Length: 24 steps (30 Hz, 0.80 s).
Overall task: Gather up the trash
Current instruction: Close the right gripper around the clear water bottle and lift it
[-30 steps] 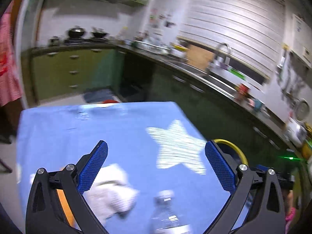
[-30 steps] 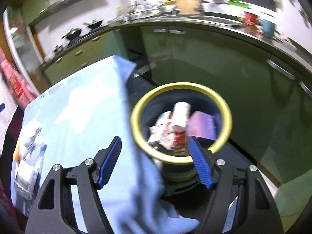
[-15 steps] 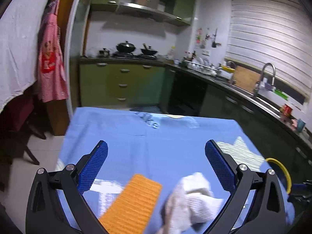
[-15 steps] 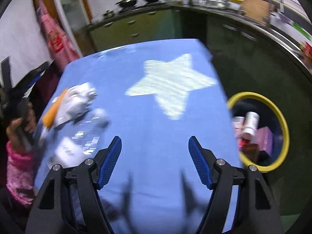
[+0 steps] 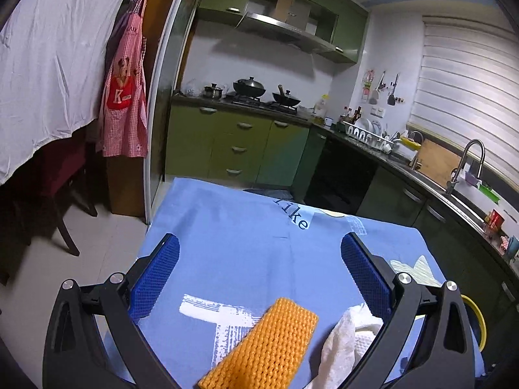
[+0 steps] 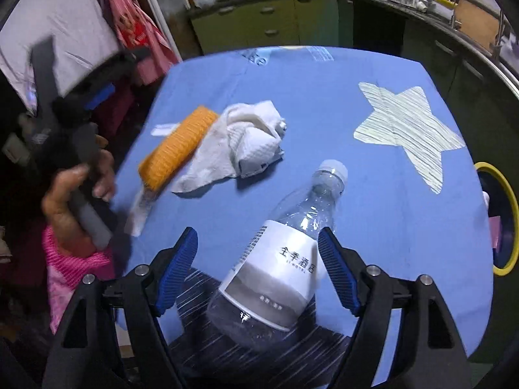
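- Step in hand: right gripper [image 6: 258, 267], jaws wide and empty, lined up around clear plastic bottle [image 6: 285, 253] lying on blue-clothed worktop [image 6: 324, 97]; closing comes next.
- Left gripper [image 5: 259, 272]: jaws wide, empty, above orange knitted sponge [image 5: 269, 343] and crumpled white paper towel [image 5: 343, 340].
- Right view alone shows the bottle; yellow-rimmed bin [image 6: 506, 194] stands beside the worktop.

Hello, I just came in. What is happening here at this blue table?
A person is clearing trash from a table covered with a blue star-print cloth, holding a gripper in each hand. The right gripper is open around a clear plastic bottle with a white label lying on the cloth, not yet closed on it. The left gripper is open and empty above an orange knitted sponge and a crumpled white paper towel. A black bin with a yellow rim stands beside the table.
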Each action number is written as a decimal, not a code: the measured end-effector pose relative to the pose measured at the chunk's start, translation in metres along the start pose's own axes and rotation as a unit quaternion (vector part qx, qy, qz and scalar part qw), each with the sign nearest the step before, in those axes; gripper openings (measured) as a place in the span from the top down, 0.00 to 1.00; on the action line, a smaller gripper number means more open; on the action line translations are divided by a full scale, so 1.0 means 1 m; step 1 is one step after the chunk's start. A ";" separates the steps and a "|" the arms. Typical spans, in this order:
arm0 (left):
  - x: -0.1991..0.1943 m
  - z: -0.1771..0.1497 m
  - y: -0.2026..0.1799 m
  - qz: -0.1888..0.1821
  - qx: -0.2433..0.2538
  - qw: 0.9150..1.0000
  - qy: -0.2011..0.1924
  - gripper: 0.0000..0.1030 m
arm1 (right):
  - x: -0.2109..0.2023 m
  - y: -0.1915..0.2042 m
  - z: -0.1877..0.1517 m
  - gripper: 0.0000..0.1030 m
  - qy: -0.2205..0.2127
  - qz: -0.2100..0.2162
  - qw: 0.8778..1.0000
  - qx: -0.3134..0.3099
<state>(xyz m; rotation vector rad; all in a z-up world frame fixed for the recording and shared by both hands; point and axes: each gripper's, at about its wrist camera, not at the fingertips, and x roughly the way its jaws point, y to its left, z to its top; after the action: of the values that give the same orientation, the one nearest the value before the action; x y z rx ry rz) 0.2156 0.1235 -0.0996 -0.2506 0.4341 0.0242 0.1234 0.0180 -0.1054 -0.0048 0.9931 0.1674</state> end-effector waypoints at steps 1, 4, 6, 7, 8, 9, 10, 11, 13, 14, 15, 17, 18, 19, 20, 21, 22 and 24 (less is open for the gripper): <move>-0.001 0.000 -0.003 0.002 0.007 1.000 -0.001 0.05 | 0.003 0.002 0.001 0.30 0.001 -0.017 1.000 0.000; -0.004 -0.003 -0.013 -0.002 0.020 1.000 -0.002 0.05 | 0.013 0.002 0.000 0.30 0.020 -0.029 0.999 0.012; -0.003 -0.004 -0.017 -0.008 0.024 1.000 0.001 0.05 | 0.018 0.002 -0.003 0.30 0.030 -0.045 0.998 0.010; -0.004 -0.004 -0.019 -0.010 0.025 1.000 0.002 0.05 | 0.020 0.002 -0.004 0.30 0.037 -0.048 0.998 0.011; -0.004 -0.005 -0.019 -0.014 0.025 1.000 0.003 0.05 | 0.021 0.002 -0.007 0.30 0.041 -0.050 0.998 0.010; -0.005 -0.005 -0.020 -0.016 0.025 1.000 0.003 0.05 | 0.022 0.003 -0.008 0.30 0.043 -0.053 0.998 0.009; -0.006 -0.006 -0.020 -0.017 0.024 1.000 0.003 0.05 | 0.024 0.003 -0.009 0.30 0.046 -0.057 0.997 0.007; -0.007 -0.006 -0.021 -0.017 0.023 1.000 0.003 0.05 | 0.026 0.004 -0.011 0.30 0.051 -0.064 0.997 0.003; -0.007 -0.005 -0.021 -0.020 0.020 1.000 0.003 0.05 | 0.029 0.005 -0.013 0.30 0.056 -0.073 0.996 -0.004; -0.008 -0.006 -0.021 -0.021 0.019 1.000 0.003 0.05 | 0.030 0.005 -0.014 0.30 0.055 -0.077 0.996 -0.008; -0.008 -0.005 -0.020 -0.020 0.018 1.000 0.002 0.05 | 0.030 0.005 -0.014 0.30 0.056 -0.078 0.995 -0.011; -0.008 -0.004 -0.019 -0.021 0.017 1.000 0.003 0.05 | 0.030 0.001 -0.016 0.30 0.063 -0.093 0.993 -0.025; -0.007 -0.004 -0.020 -0.021 0.016 1.000 0.006 0.05 | 0.031 -0.001 -0.017 0.30 0.071 -0.107 0.991 -0.038; -0.007 -0.005 -0.020 -0.022 0.015 1.000 0.007 0.05 | 0.031 -0.004 -0.018 0.30 0.077 -0.120 0.989 -0.049; -0.006 -0.005 -0.020 -0.024 0.014 1.000 0.009 0.05 | 0.030 -0.011 -0.018 0.30 0.085 -0.130 0.986 -0.060; -0.006 -0.005 -0.021 -0.026 0.014 1.000 0.009 0.05 | 0.028 -0.016 -0.018 0.30 0.087 -0.137 0.985 -0.065; -0.006 -0.004 -0.021 -0.026 0.014 1.000 0.009 0.05 | 0.025 -0.020 -0.017 0.30 0.084 -0.143 0.984 -0.066; -0.008 -0.005 -0.023 -0.025 0.017 1.000 0.006 0.05 | 0.020 -0.028 -0.012 0.30 0.077 -0.157 0.981 -0.079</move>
<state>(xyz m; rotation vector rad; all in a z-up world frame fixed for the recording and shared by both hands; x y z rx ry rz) 0.2083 0.1003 -0.0954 -0.2288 0.4398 -0.0329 0.1280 -0.0076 -0.1307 -0.3223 1.1167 -0.0463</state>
